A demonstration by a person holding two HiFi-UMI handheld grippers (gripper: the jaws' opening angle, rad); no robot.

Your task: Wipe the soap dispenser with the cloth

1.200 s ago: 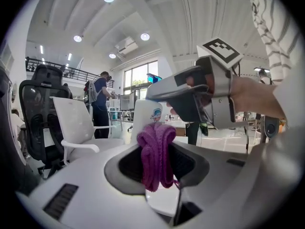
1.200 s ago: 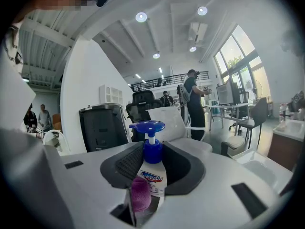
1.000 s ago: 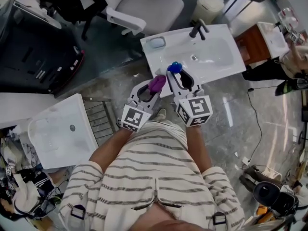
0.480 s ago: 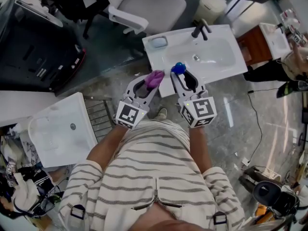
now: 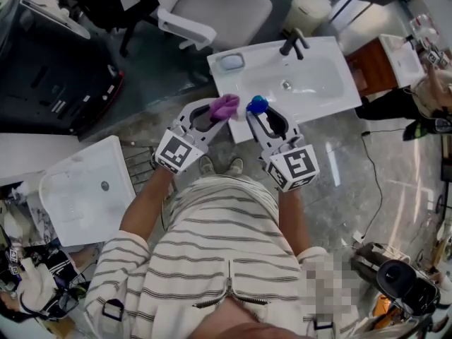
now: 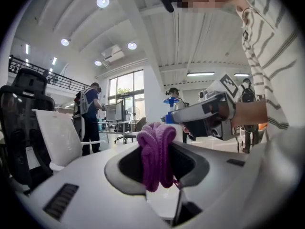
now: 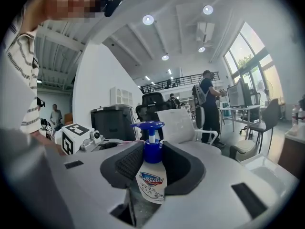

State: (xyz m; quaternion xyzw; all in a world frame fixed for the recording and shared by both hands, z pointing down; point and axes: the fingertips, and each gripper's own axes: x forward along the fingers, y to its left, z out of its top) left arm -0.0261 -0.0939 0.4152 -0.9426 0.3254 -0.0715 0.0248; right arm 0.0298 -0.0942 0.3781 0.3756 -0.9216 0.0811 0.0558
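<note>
Your cloth [image 6: 157, 151] is soft, ropy purple knit. Your dispenser [image 7: 151, 182] is clear glossy plastic with a smooth blue pump [image 7: 148, 126]. The sink [image 5: 332, 99] looks glossy white.

Daylight from tall windows [image 7: 248, 56] and round ceiling lamps [image 6: 102, 2] lights the hall brightly and evenly; both burn out to white. Shadows are soft. Pale streaks of glare lie on the polished floor [image 5: 395, 189], and the white sink [image 5: 325, 76] is close to overexposed. Both gripper views are fisheye (black corners, bent lines at the rim); there the cloth [image 6: 156, 151] and the dispenser [image 7: 151, 175] are fairly sharp, the nearest foreground soft. The head view bows at its edges too.
</note>
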